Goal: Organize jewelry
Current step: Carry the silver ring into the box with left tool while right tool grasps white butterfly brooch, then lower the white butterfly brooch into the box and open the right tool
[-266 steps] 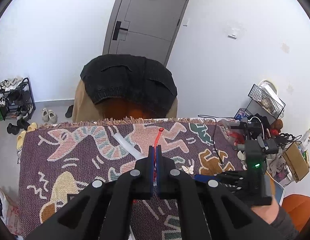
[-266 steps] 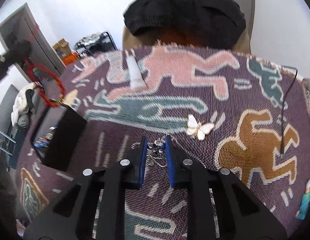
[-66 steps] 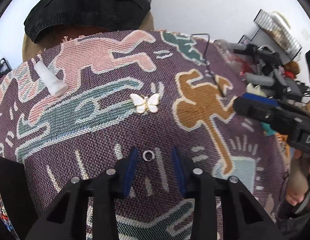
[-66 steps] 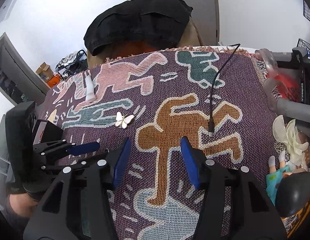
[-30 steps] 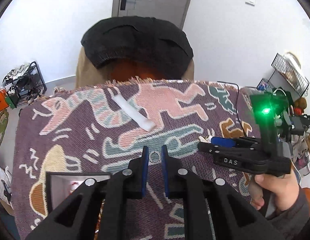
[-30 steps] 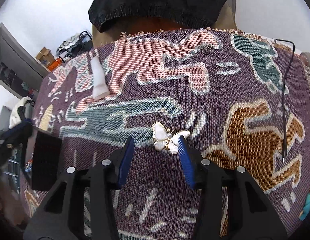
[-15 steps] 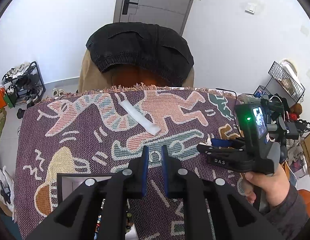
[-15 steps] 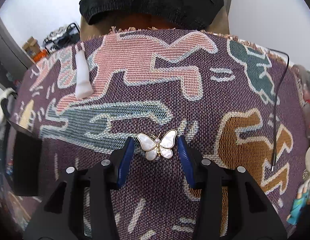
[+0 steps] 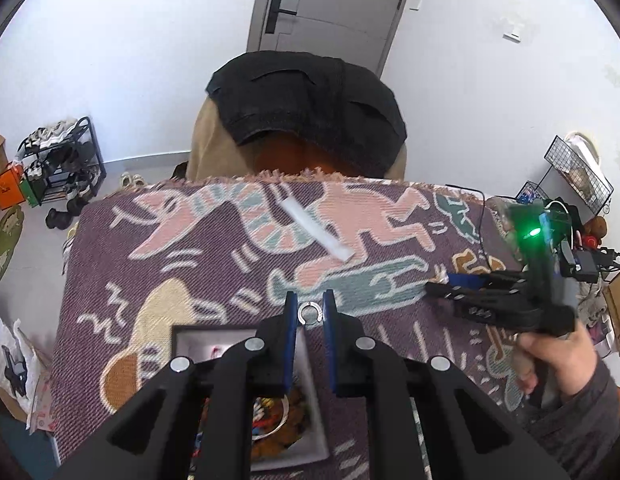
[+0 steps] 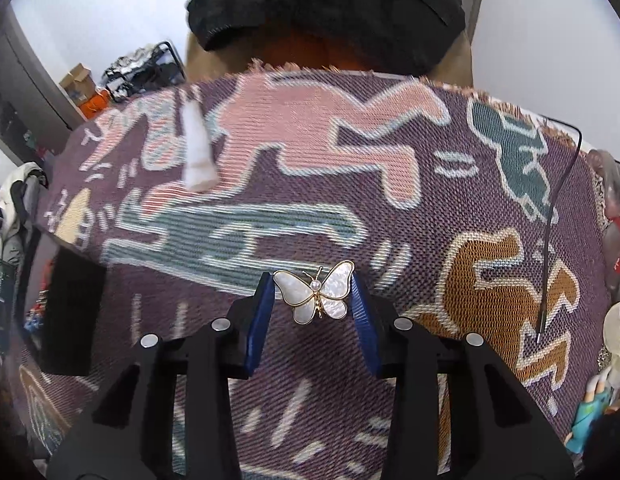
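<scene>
Ring and butterfly, one in each gripper

My left gripper [image 9: 308,314] has its fingers clamped on the silver ring [image 9: 308,313], above the jewelry box [image 9: 245,392]; my right gripper [image 10: 313,295] fingers bracket the butterfly brooch [image 10: 314,297], touching its wings.

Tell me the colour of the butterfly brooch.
Pearly white wings with gold edging; the butterfly brooch shows best in the right wrist view.

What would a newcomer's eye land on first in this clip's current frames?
Probably the pearly butterfly brooch, framed between the right tool's blue fingers above the patterned woven blanket. Next, the small silver ring pinched in the left tool over the open jewelry box.
</scene>
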Demonstrator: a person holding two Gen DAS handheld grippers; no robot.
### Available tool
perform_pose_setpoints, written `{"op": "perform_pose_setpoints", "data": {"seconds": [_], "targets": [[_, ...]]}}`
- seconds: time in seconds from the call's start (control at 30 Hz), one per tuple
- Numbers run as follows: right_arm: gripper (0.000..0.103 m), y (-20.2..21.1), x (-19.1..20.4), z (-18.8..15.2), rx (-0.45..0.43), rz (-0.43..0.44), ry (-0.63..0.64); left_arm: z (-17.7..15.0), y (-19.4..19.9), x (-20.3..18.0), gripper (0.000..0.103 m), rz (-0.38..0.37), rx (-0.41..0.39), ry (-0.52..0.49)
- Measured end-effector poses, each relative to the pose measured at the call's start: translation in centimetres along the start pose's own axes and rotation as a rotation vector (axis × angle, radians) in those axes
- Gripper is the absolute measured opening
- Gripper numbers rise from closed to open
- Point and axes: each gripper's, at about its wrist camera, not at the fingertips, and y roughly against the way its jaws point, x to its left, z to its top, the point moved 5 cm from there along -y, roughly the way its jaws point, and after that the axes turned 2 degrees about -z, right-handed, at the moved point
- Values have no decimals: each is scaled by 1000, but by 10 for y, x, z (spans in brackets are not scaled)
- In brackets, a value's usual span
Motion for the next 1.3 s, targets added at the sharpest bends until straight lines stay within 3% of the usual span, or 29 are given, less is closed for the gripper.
{"op": "perform_pose_setpoints", "data": {"seconds": [0.33,0.4,0.43,0.47,0.5,1.07,1.2,1.23,1.3], "targets": [[40,41,67,1,-72,81,91,-32,10,32,11,0,17,75],[40,46,80,0,-76,100,104,-35,12,36,36,-4,16,87],[40,47,85,-1,-77,108,108,-36,17,40,69,-8,-5,104],[40,49,93,-2,-78,121,114,-35,23,43,88,-11,-40,115],[40,51,100,-3,-79,132,121,-34,30,46,91,-7,-71,121],[40,52,205,-7,-64,214,255,-59,84,118,91,44,-137,222],[42,56,222,-6,-77,283,261,-66,94,131,91,50,-154,250],[47,56,224,-5,-73,293,252,-67,97,132,91,50,-161,253],[91,54,220,-5,-69,279,222,-68,103,133,93,54,-179,252]]}}
